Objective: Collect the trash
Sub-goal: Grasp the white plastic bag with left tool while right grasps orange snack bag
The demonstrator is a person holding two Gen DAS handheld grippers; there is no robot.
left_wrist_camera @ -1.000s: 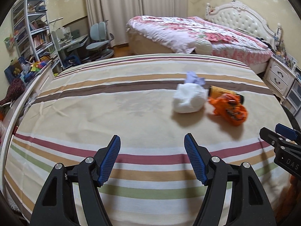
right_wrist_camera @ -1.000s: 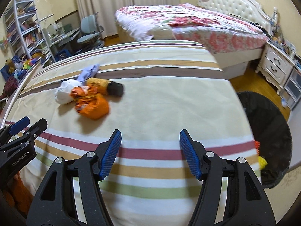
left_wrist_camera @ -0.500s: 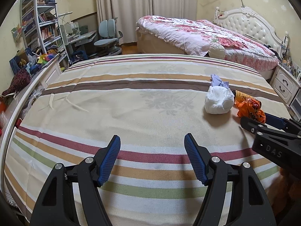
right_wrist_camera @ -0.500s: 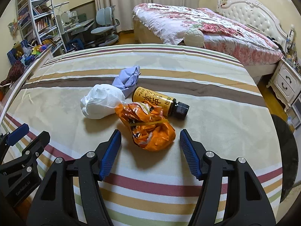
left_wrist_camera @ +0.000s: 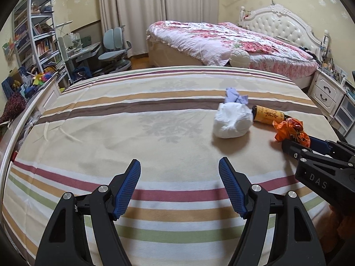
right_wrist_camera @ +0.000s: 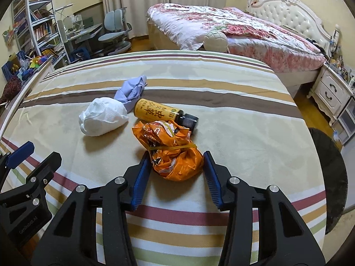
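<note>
Right gripper (right_wrist_camera: 176, 168) low over the striped bedspread (right_wrist_camera: 244, 119), jaws spread wide and straddling the orange snack wrapper (right_wrist_camera: 175, 155). Blue pads sit just beside the wrapper's left and right flanks; contact cannot be confirmed, and nothing is clamped yet. Left gripper (left_wrist_camera: 179, 188) hangs over bare cloth at 6 o'clock of its own view, fingers parted, holding nothing.

Trash cluster lies mid-bed. In the right wrist view the wrapper sits at centre. The yellow bottle (right_wrist_camera: 159, 112) touches its far edge at 12 o'clock. The white tissue wad (right_wrist_camera: 103, 119) lies at 10 o'clock, near but apart from the wrapper. The lilac cloth scrap (right_wrist_camera: 133, 90) sits beyond, at 11 o'clock, against the tissue and the bottle base.

Handling, by judgement: the wrapper is crumpled foil-type film, very light, soft and slick. It will crush and may squirm out of a shallow pinch. Best hold is across the bulky near lobe, below the thin yellow band cinching its waist.

Orientation: the wrapper's long axis runs from about 11 o'clock to 5 o'clock, fat end toward the gripper. The bottle lies on its side, axis roughly 10 to 4 o'clock, black cap pointing to 4 o'clock. It would likely roll if nudged during closure.

Dark bin (right_wrist_camera: 328, 177) stands off the bed's right edge at 3 o'clock.
</note>
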